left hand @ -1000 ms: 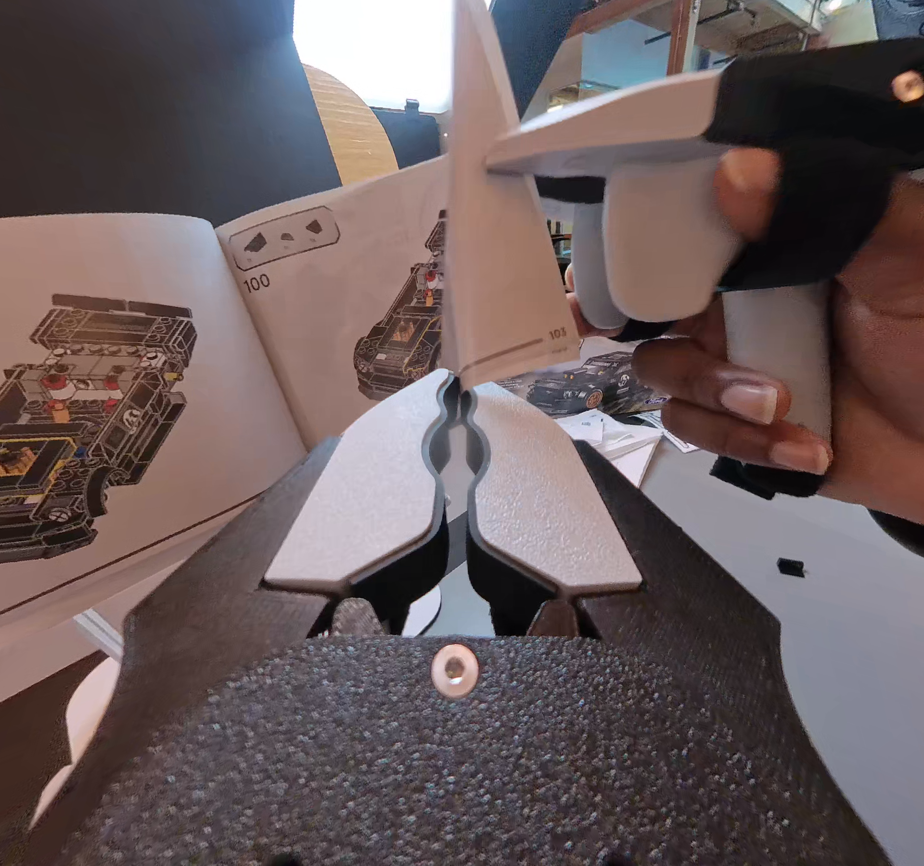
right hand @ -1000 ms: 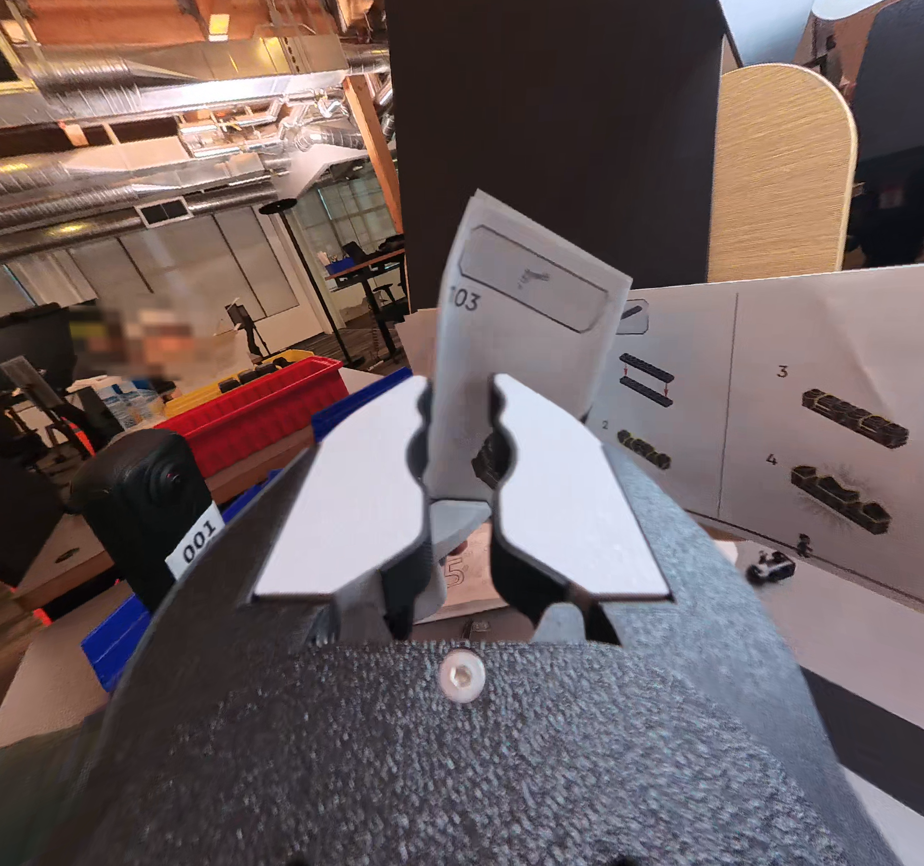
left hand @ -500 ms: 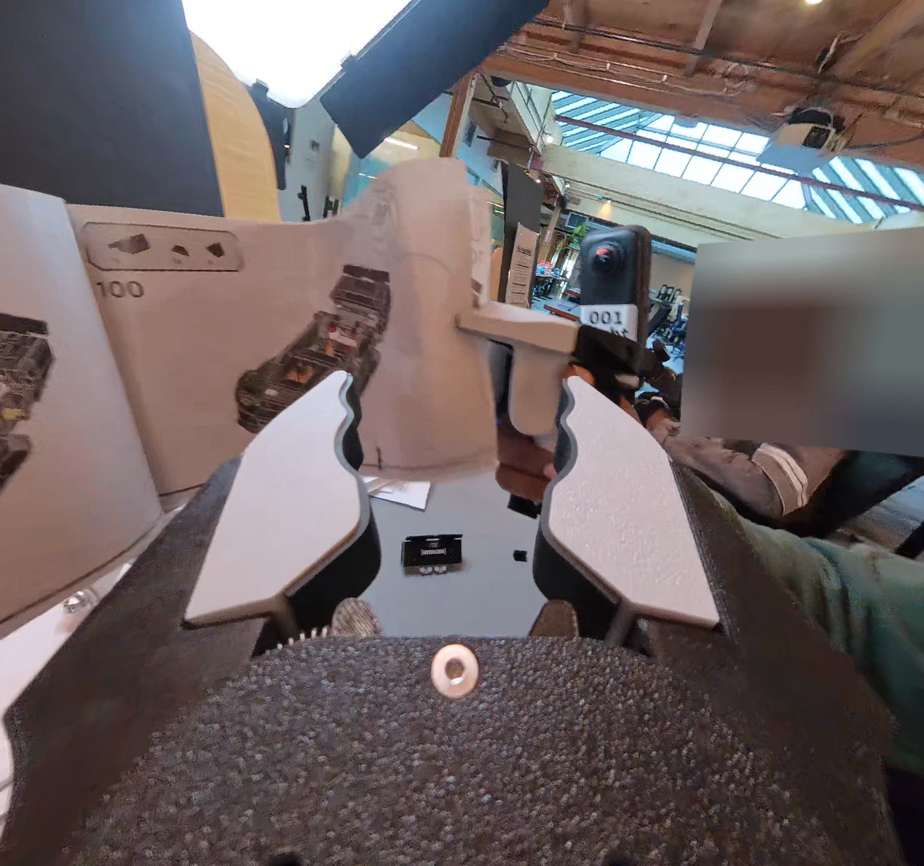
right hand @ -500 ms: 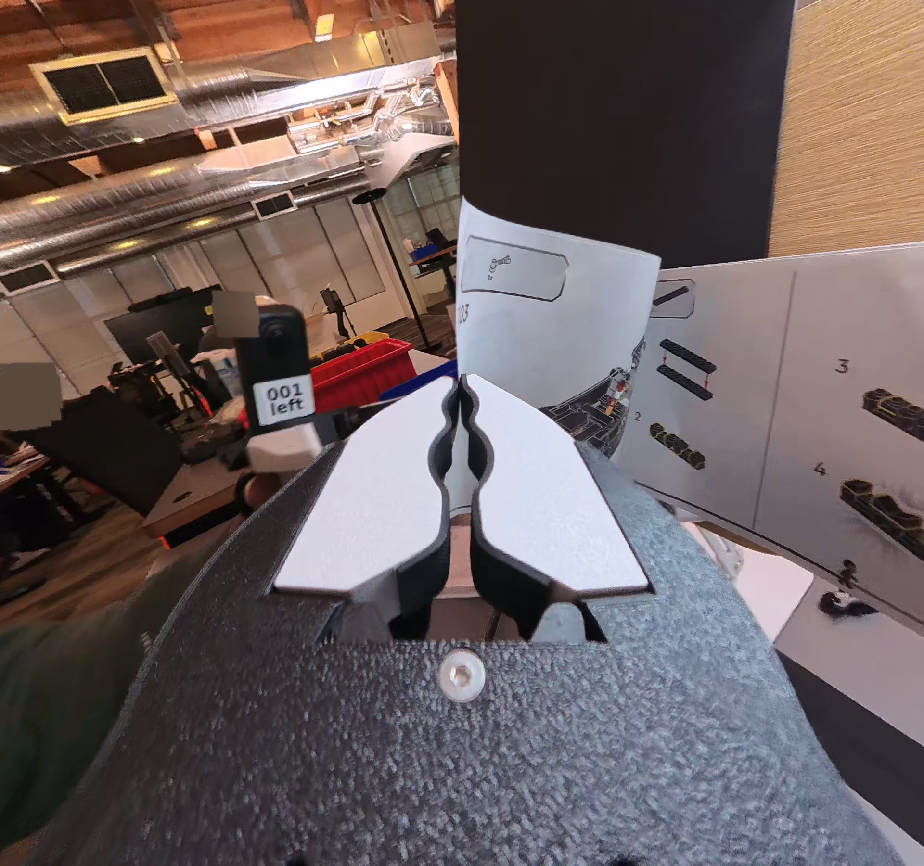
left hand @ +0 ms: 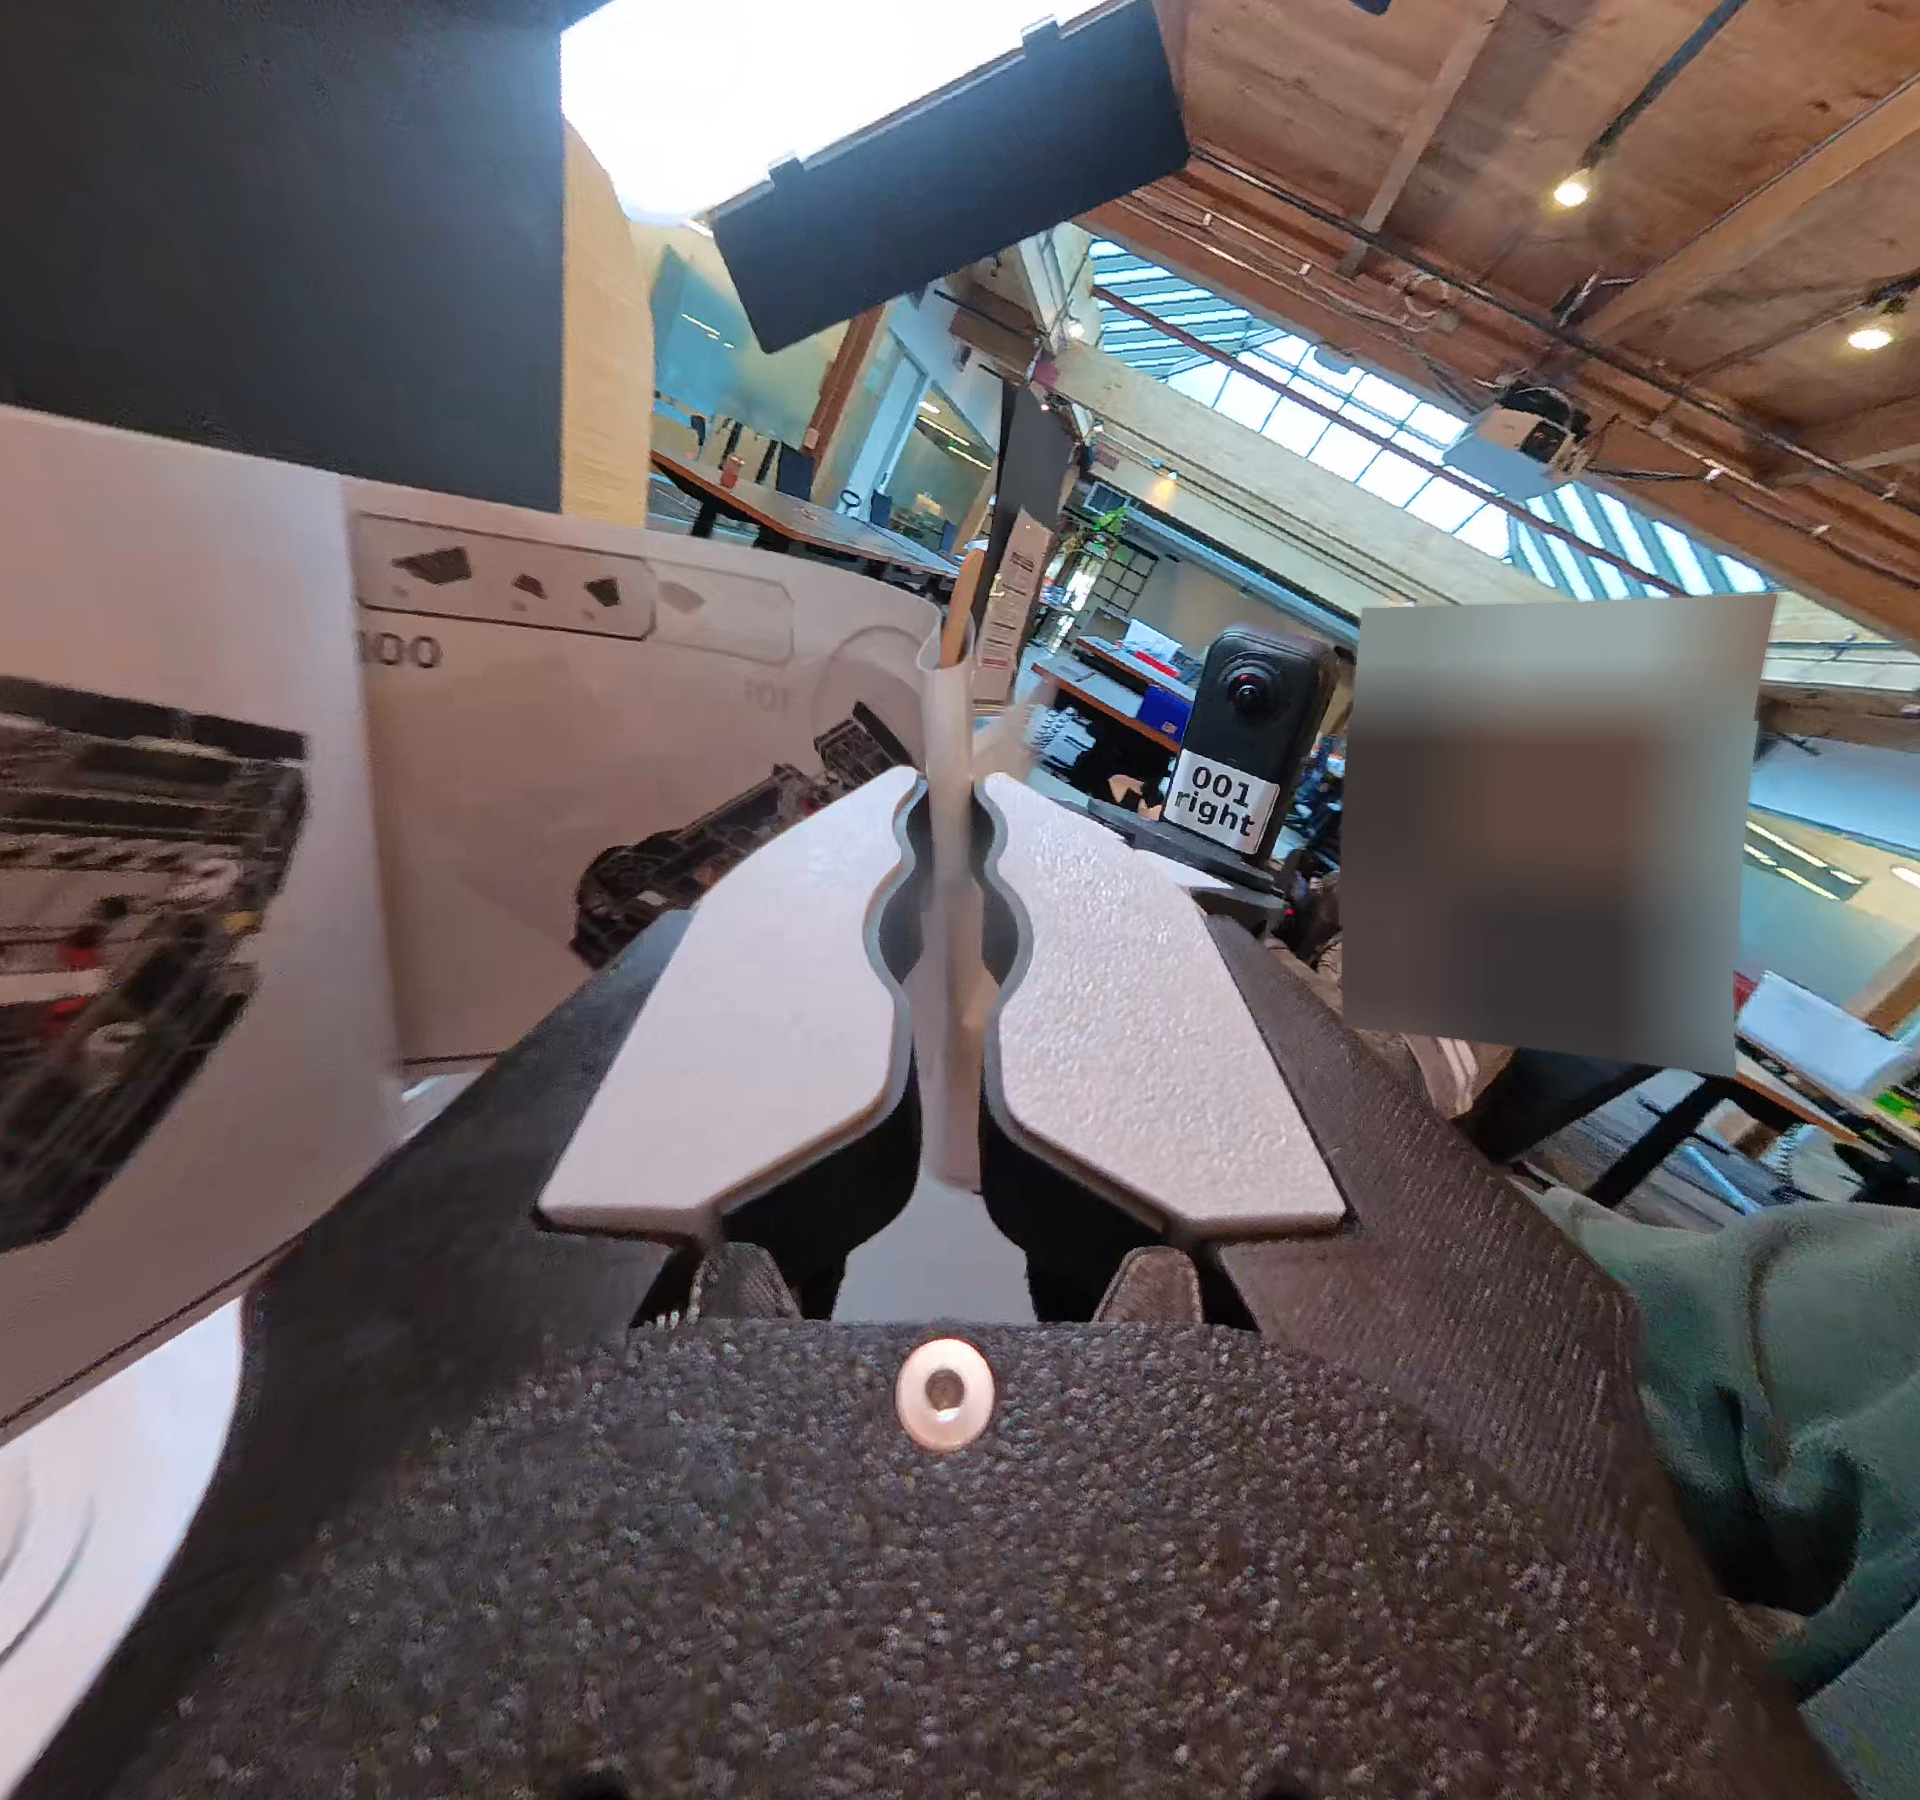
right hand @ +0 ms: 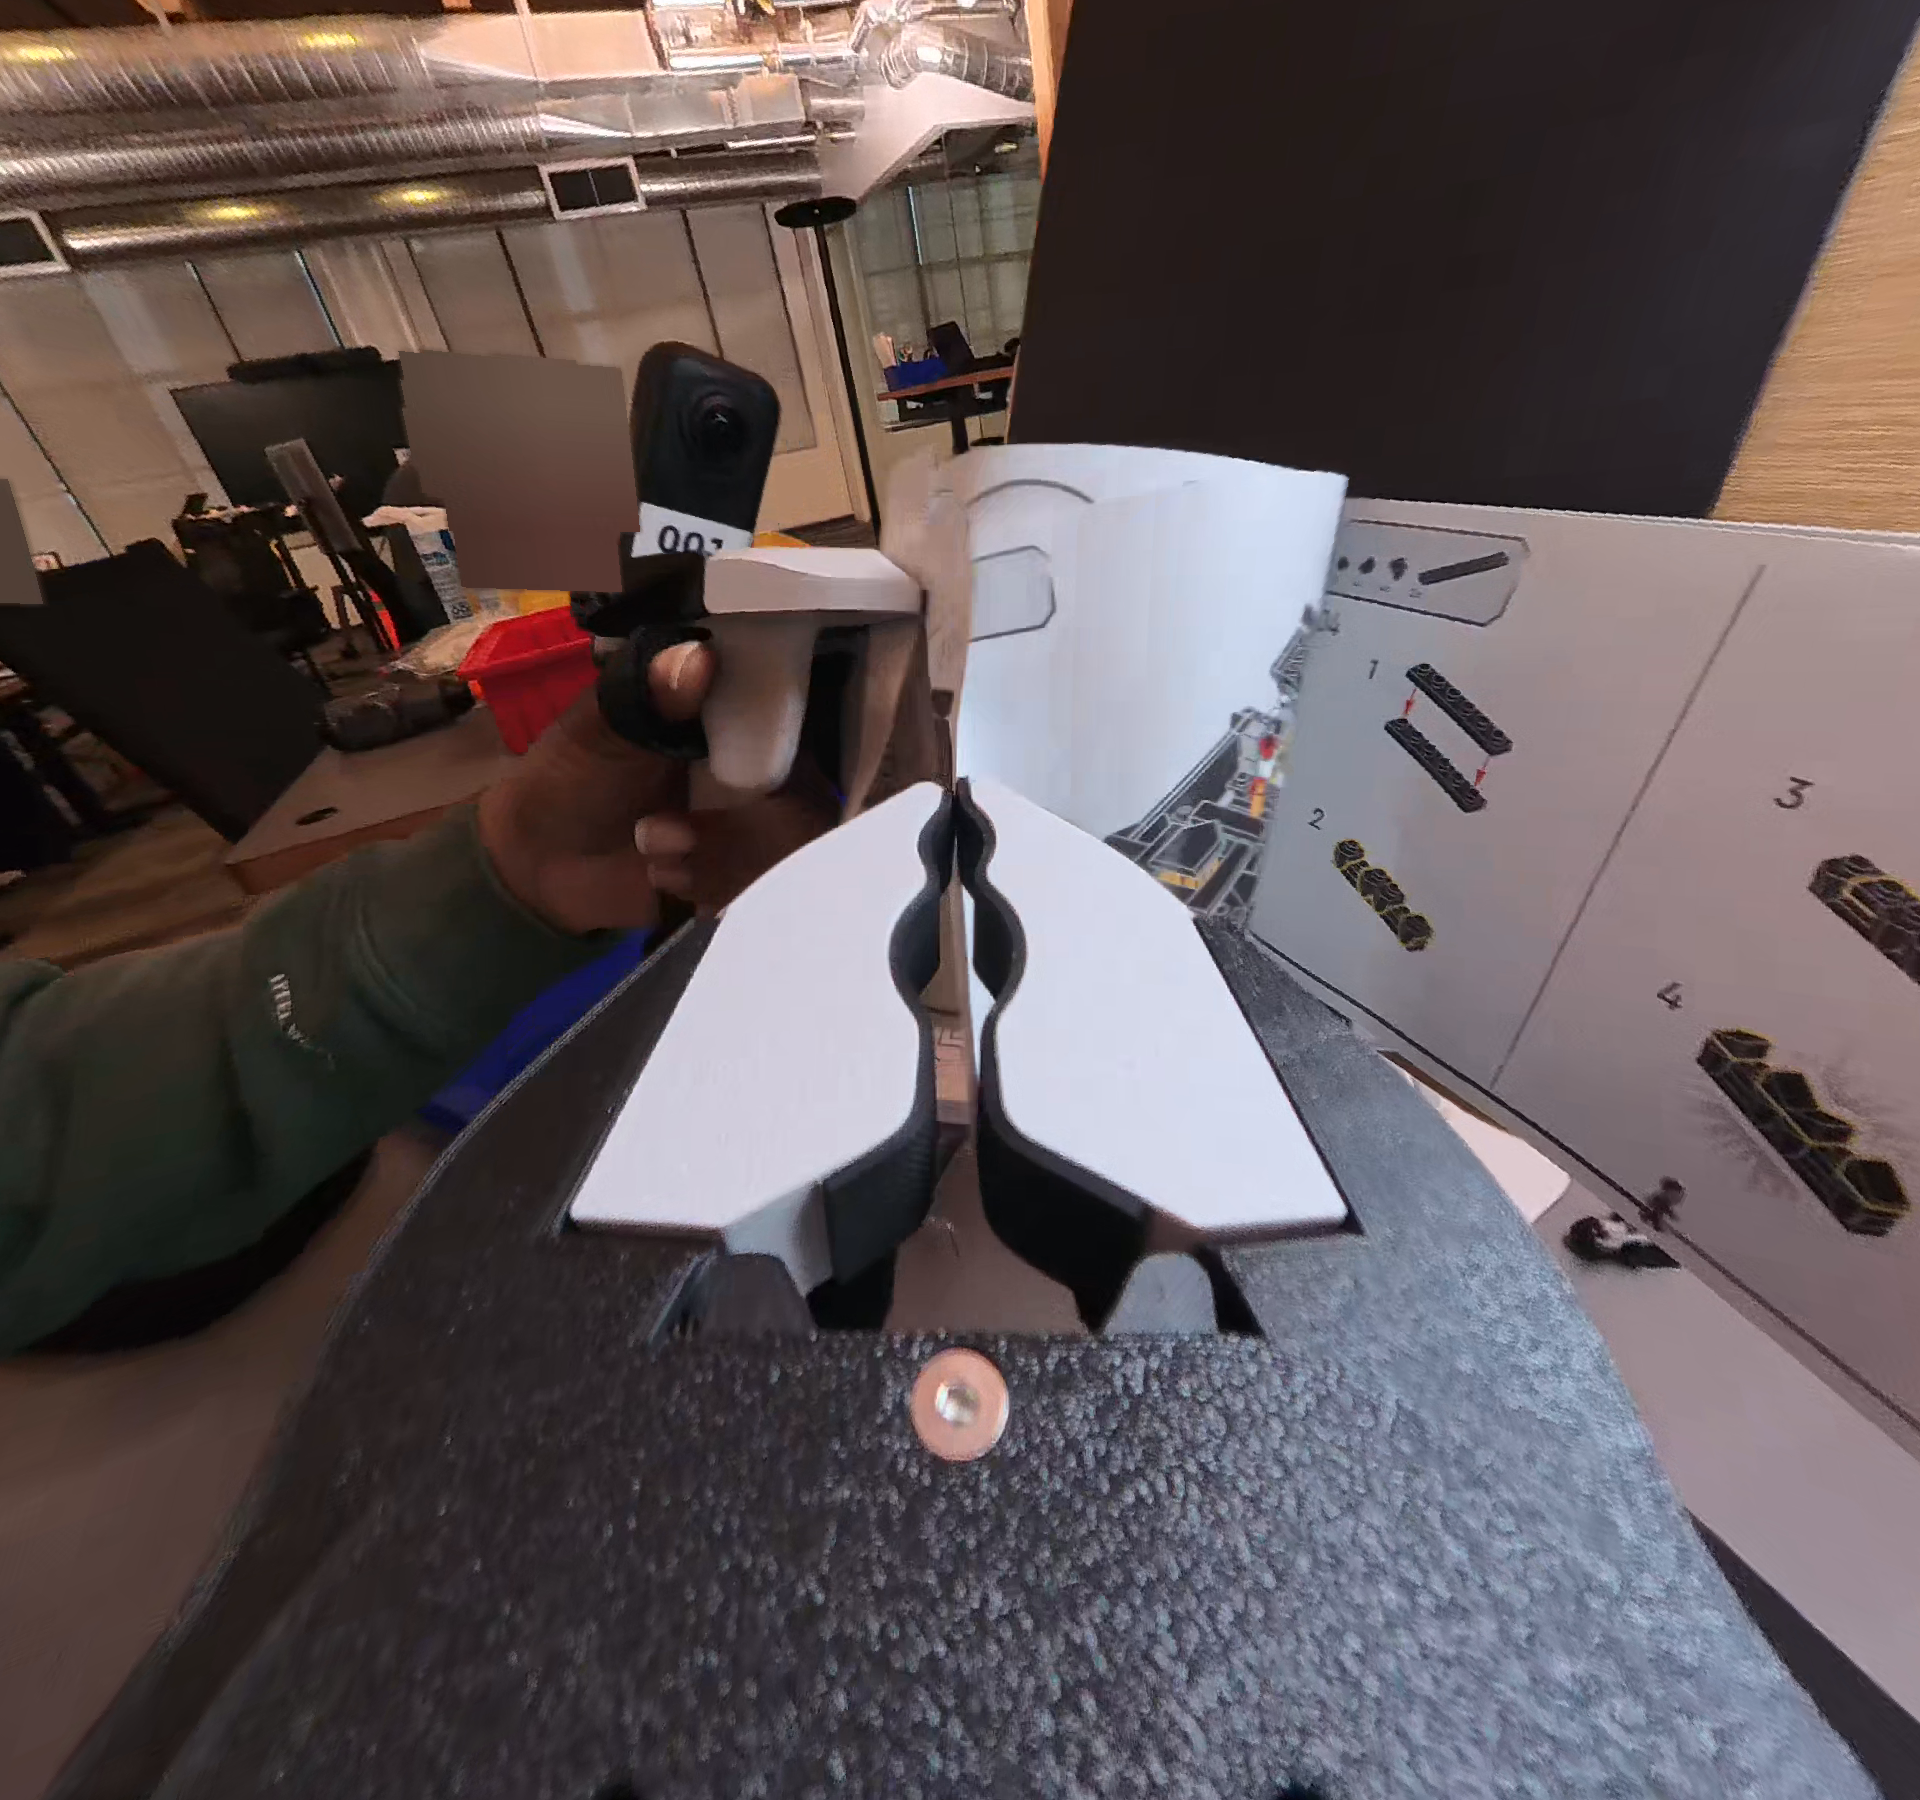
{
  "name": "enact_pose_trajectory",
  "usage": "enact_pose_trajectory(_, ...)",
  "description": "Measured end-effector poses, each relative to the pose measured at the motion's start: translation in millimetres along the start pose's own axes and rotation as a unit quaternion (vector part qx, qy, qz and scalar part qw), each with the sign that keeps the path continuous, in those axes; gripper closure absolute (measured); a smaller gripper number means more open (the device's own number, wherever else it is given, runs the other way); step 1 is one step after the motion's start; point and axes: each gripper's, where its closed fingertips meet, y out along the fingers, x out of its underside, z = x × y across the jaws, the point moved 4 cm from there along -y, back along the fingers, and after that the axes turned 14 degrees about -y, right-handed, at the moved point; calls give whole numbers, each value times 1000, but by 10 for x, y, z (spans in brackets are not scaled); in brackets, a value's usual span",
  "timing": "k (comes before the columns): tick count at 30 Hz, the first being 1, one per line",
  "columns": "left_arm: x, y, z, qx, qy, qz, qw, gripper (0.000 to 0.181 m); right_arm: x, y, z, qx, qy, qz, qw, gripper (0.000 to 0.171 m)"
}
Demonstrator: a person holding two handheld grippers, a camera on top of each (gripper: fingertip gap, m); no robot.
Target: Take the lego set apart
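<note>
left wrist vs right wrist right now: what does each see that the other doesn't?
Only left wrist: the bright ceiling light, skylights and the booklet's left-hand page with a big black car drawing.
Only right wrist: a hand in a green sleeve gripping the left gripper's handle, a red bin, the numbered brick steps.
Both: the instruction booklet with one upright page pinched by the left gripper and the right gripper.

Two tools: the left tool and the right tool. One instruction booklet, held open. Two cameras, one above each tool. One red bin. One green sleeve.
</note>
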Motion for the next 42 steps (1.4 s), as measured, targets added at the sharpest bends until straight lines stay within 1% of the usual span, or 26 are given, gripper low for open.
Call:
enact_pose_trajectory(3, -62, -147, -4, -10, 10, -7, 1000, 175, 52, -121, 140, 17, 15, -1, 1000, 171)
enact_pose_trajectory(5, -101, -227, -30, -29, 23, -5, 999, 176, 61, -208, 263, 45, 15, -4, 999, 171)
enact_pose_trajectory(7, -139, -317, -56, -46, 32, -6, 998, 176, 82, -352, 535, 127, -5, -30, 991, 171)
enact_pose_trajectory(9, -210, -431, -123, -79, 46, 2, 996, 177, 120, -560, 890, 218, -30, -60, 974, 171)
enact_pose_trajectory(12, -316, -582, -218, -116, 52, 14, 992, 177, 280, -851, 1340, 310, -16, -125, 942, 171)
enact_pose_trajectory(14, -356, -653, -269, -133, 57, 17, 989, 177, 210, -1011, 1420, 361, -35, -117, 925, 169)
enact_pose_trajectory(16, -381, -713, -317, -148, 66, 15, 987, 177, 40, -1085, 1322, 387, -70, -91, 915, 166)
enact_pose_trajectory(17, -393, -740, -343, -156, 70, 14, 985, 177, -53, -1082, 1219, 391, -92, -76, 913, 162)
enact_pose_trajectory(19, -417, -784, -395, -169, 75, 12, 983, 177, -218, -989, 942, 376, -148, -47, 913, 160)
enact_pose_trajectory(21, -441, -822, -442, -178, 78, 10, 981, 177, -264, -747, 629, 326, -195, -42, 924, 163)
enact_pose_trajectory(23, -478, -869, -503, -193, 84, 11, 978, 177, -125, -401, 368, 253, -214, -81, 940, 165)
enact_pose_trajectory(25, -521, -913, -558, -206, 89, 14, 974, 177, 112, -38, 181, 188, -211, -124, 951, 165)
enact_pose_trajectory(27, -561, -942, -605, -215, 91, 16, 972, 178, 375, 291, 113, 159, -215, -167, 949, 165)
enact_pose_trajectory(29, -597, -965, -642, -223, 95, 16, 970, 178, 584, 515, 189, 166, -212, -207, 941, 165)
enact_pose_trajectory(31, -622, -999, -668, -229, 102, 10, 968, 178, 689, 563, 412, 208, -198, -246, 926, 166)
enact_pose_trajectory(33, -635, -1034, -695, -235, 116, -3, 965, 178, 724, 488, 651, 245, -193, -277, 909, 171)
enact_pose_trajectory(36, -635, -1070, -764, -258, 157, -30, 953, 179, 769, 321, 898, 278, -203, -323, 882, 171)
enact_pose_trajectory(39, -612, -1075, -818, -271, 182, -50, 944, 177, 748, 292, 909, 272, -193, -339, 879, 171)
enact_pose_trajectory(42, -618, -1103, -863, -283, 195, -52, 938, 176, 521, 400, 767, 274, -229, -320, 878, 171)
